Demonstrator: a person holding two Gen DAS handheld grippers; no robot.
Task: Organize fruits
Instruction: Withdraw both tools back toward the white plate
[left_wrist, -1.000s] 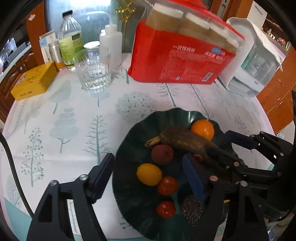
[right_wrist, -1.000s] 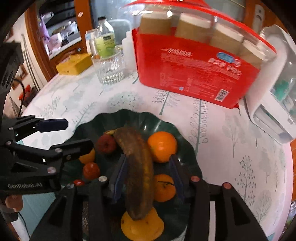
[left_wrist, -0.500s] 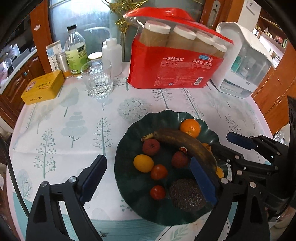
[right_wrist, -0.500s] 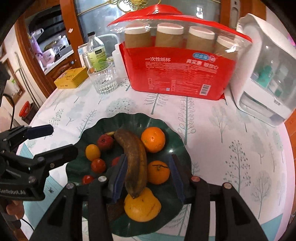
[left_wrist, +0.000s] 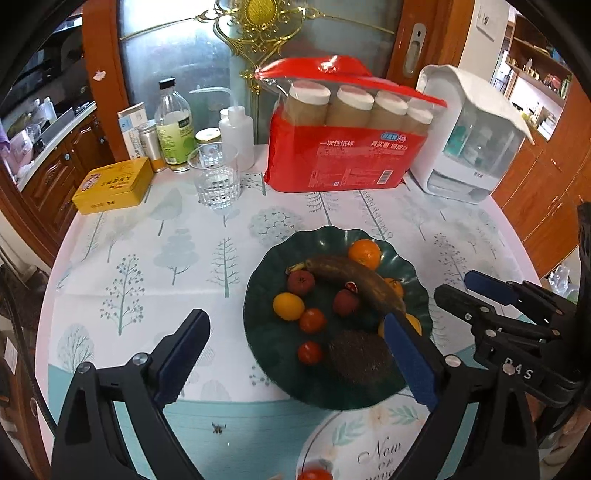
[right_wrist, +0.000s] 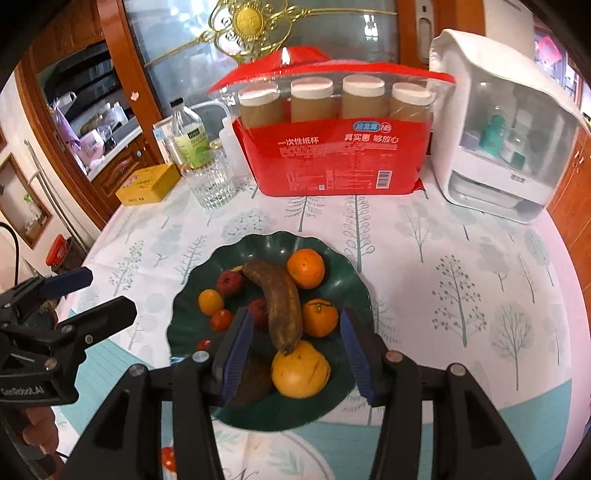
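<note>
We have the fruit gathered on the dark green plate (right_wrist: 352, 291), which sits low and centre in both wrist views on the tree-print tablecloth (right_wrist: 461, 266), so the step in hand looks like backing off from a finished placement, and we do it well by lifting straight away without brushing the pile. The brown banana (right_wrist: 279, 299) lies across the middle of the plate, its lower tip touching the large orange (right_wrist: 301, 369) at the near rim, so we keep our fingers off that end lest it roll. Two smaller oranges (right_wrist: 306, 267) lie right of the banana, the small red and yellow fruits to its left. The right gripper (right_wrist: 293, 349) hovers above the near rim, angled steeply down, jaws just widening, released, pads pressing nothing. The left gripper (left_wrist: 295, 358) likewise points down, bottom centre of its view, jaws just spread wide and empty, one finger over the tablecloth and the other over the plate's right side.
</note>
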